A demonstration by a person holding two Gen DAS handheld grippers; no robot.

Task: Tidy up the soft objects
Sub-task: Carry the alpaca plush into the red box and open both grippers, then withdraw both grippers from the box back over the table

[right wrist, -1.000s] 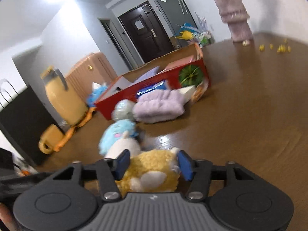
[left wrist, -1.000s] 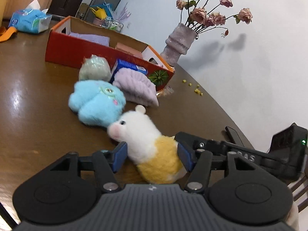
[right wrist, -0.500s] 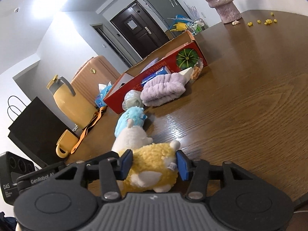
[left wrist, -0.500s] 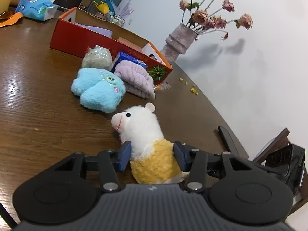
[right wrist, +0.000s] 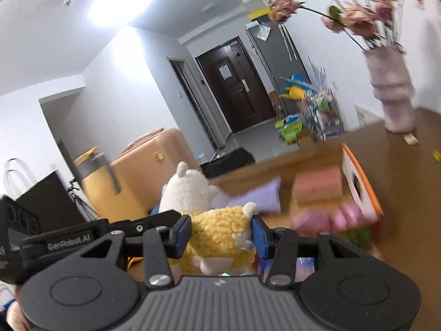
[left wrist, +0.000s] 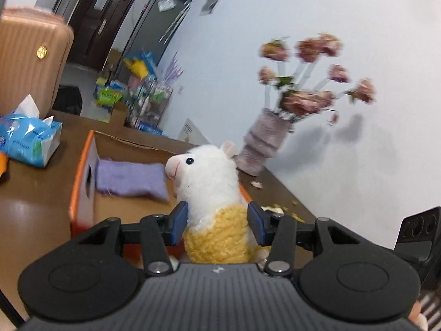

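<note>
A white alpaca plush [left wrist: 209, 176] with a yellow woolly body hangs in the air, held from both sides. My left gripper [left wrist: 217, 215] is shut on its yellow body. My right gripper [right wrist: 220, 229] is shut on the same plush [right wrist: 187, 190] from the other side, with the head turned away. Just beyond and below stands the open orange-and-red cardboard box [left wrist: 82, 182]. In it lie a purple cloth [left wrist: 129, 178] and, in the right wrist view, a pinkish block [right wrist: 317, 186]. The left gripper's black body [right wrist: 69, 237] shows at the left of the right wrist view.
A grey-pink vase of dried roses [left wrist: 261, 143] stands on the brown table [left wrist: 33, 201] behind the box. A blue tissue pack [left wrist: 27, 140] lies to the left. A pink blurred soft thing [right wrist: 330, 218] sits by the box's near wall [right wrist: 358, 182]. A tan suitcase [left wrist: 27, 63] stands past the table.
Both grippers have risen with the alpaca plush, lifting it off the table and carrying it to the box. The blue plush and folded towel have dropped out of view.
</note>
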